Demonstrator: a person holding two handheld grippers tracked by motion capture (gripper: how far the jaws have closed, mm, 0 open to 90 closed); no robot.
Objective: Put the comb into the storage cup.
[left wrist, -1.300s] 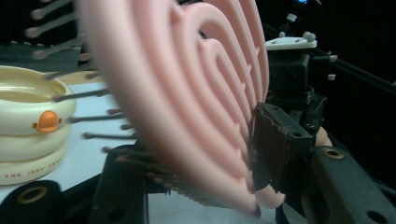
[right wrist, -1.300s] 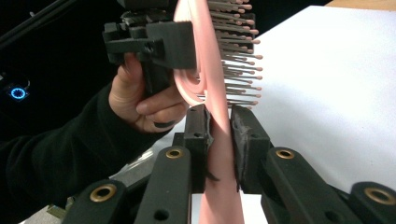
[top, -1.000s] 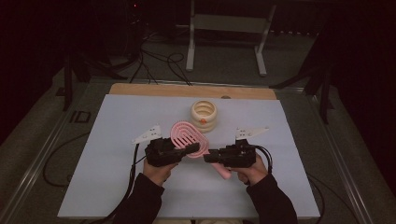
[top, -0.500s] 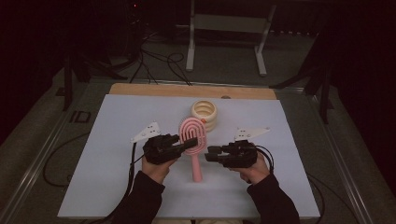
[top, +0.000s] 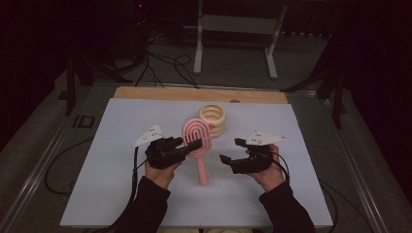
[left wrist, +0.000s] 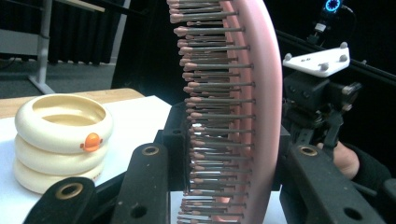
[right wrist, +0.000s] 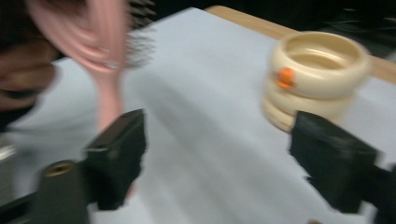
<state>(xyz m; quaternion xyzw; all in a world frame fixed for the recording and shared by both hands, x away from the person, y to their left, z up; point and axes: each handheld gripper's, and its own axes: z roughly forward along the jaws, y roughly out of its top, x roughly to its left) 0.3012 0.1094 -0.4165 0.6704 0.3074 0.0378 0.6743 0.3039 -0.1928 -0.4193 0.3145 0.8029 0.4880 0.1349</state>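
A pink hairbrush (top: 196, 133) stands over the white table sheet (top: 121, 126), head away from the person and handle toward them. My left gripper (top: 192, 145) is shut on its head. In the left gripper view the jaws of the left gripper (left wrist: 224, 158) clamp the brush (left wrist: 264, 116) across bristles and pink back. My right gripper (top: 232, 150) stands to the right of the handle, apart from it. Its jaws have just been opening, and in its own view the right gripper (right wrist: 224, 158) has nothing between the pads. The brush (right wrist: 100, 42) hangs at the upper left there.
A cream ringed cup (top: 214, 119) with an orange mark stands just behind the brush head, also cup (left wrist: 60, 135) and cup (right wrist: 317, 79). A wooden strip (top: 194, 94) edges the table's far side. A metal stand (top: 233, 29) and cables lie on the floor beyond.
The right gripper's jaws have spread and drawn a little to the right, off the brush handle. The brush has swung from lying across between the grippers to handle toward the person.
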